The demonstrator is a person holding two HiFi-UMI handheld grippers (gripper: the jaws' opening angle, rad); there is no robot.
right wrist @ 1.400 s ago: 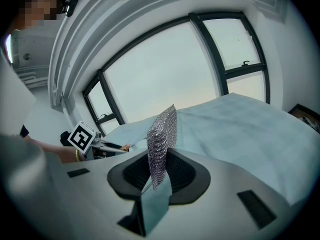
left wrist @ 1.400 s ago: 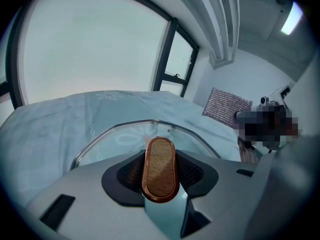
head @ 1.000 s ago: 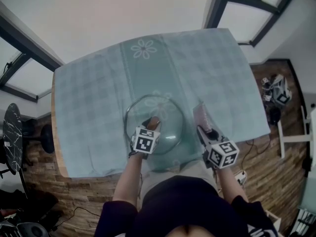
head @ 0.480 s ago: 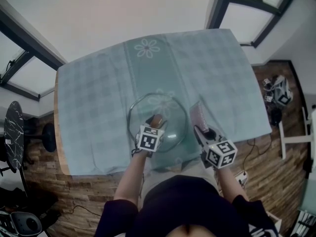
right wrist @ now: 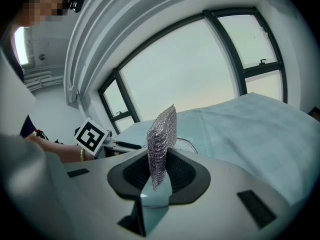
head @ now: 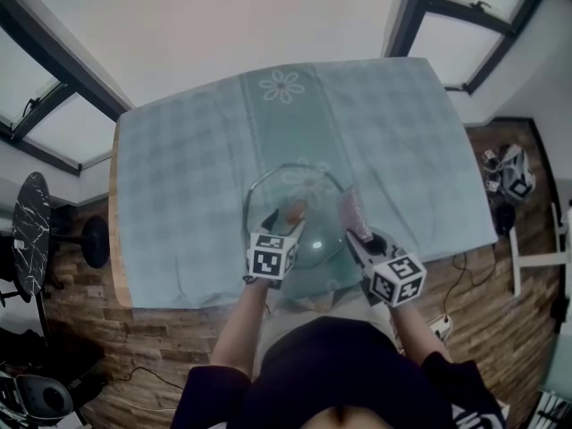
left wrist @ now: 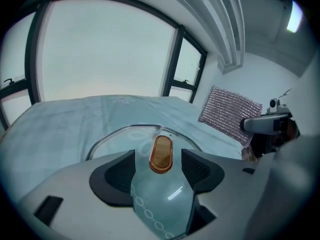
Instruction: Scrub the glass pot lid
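Nearest the person, at the table's front edge, both forearms reach out with a gripper in each hand; the left gripper (head: 286,224) is over the near part of the glass pot lid (head: 313,199), and its jaws are opening, spread wide, with the lid's oval wooden knob (left wrist: 161,154) standing between the pads and a gap showing on either side, so nothing is clamped; the right gripper (head: 359,238), just beside the lid's right rim, has its jaws closed on a mesh scrubber (right wrist: 161,139), a silvery woven sheet that stands upright from the pads and rises above them; the lid lies flat on a pale teal checked tablecloth (head: 197,177), the cloth's flower print visible through the glass; farther out the cloth runs bare to the table's far edge, with one more flower motif (head: 282,86) near it; beyond stand dark-framed windows (left wrist: 100,49).
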